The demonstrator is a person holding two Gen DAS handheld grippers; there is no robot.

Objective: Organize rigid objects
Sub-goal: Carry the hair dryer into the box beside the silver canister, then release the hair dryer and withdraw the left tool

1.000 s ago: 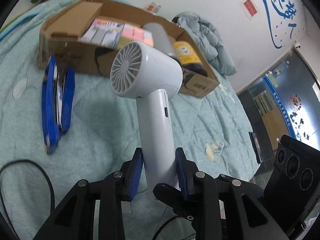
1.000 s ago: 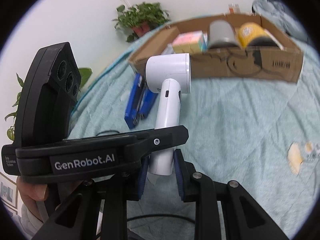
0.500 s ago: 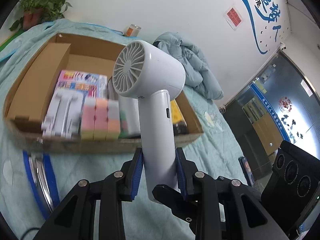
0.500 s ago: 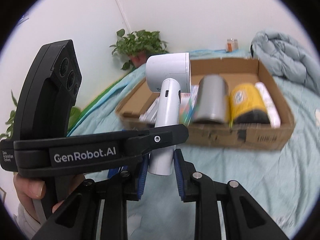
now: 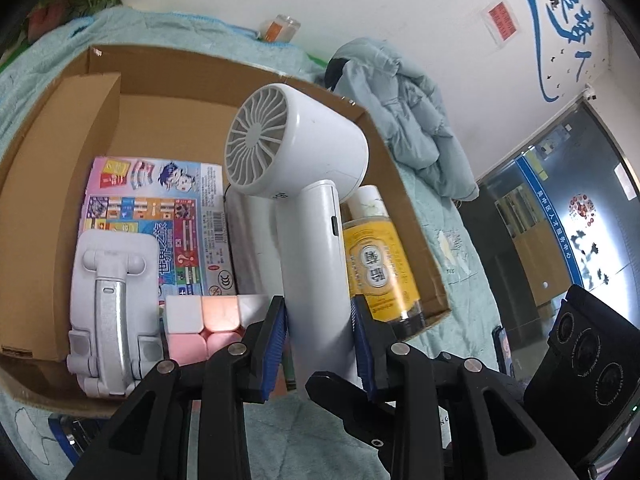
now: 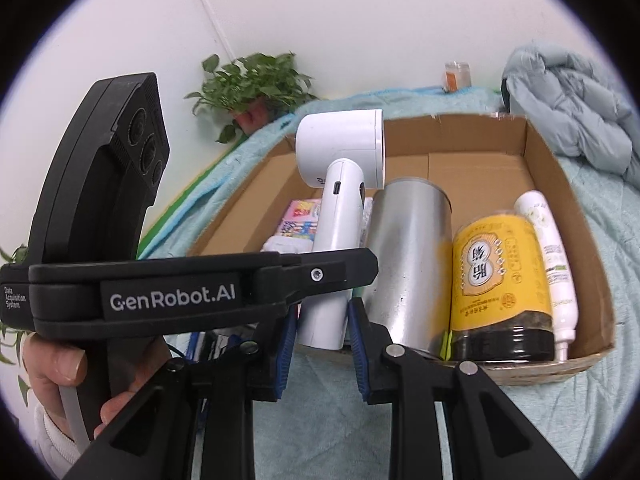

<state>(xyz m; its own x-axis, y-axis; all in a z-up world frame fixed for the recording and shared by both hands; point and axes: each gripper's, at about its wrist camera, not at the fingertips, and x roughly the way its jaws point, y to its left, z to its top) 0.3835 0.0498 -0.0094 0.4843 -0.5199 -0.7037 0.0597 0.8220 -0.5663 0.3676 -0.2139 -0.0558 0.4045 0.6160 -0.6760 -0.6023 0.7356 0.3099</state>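
White hair dryer held upright above a cardboard box of sorted items.

Left wrist view: left gripper (image 5: 320,336) has both blue pads clamped on the handle of the hair dryer (image 5: 304,184), whose grilled head sits over the cardboard box (image 5: 60,128); inside the box lie a printed package (image 5: 160,200), a white folding stand (image 5: 110,304), a pastel cube (image 5: 204,320) and a yellow jar (image 5: 376,268); a grey-blue jacket (image 5: 408,116) lies beyond on the bed. Right wrist view: right gripper (image 6: 320,344) sits with its pads apart on either side of the dryer's handle end (image 6: 324,320), contact not discernible; the box also contains a metal can (image 6: 408,264), the yellow jar (image 6: 500,276) and a white tube (image 6: 552,264); a potted plant (image 6: 256,88) stands behind.
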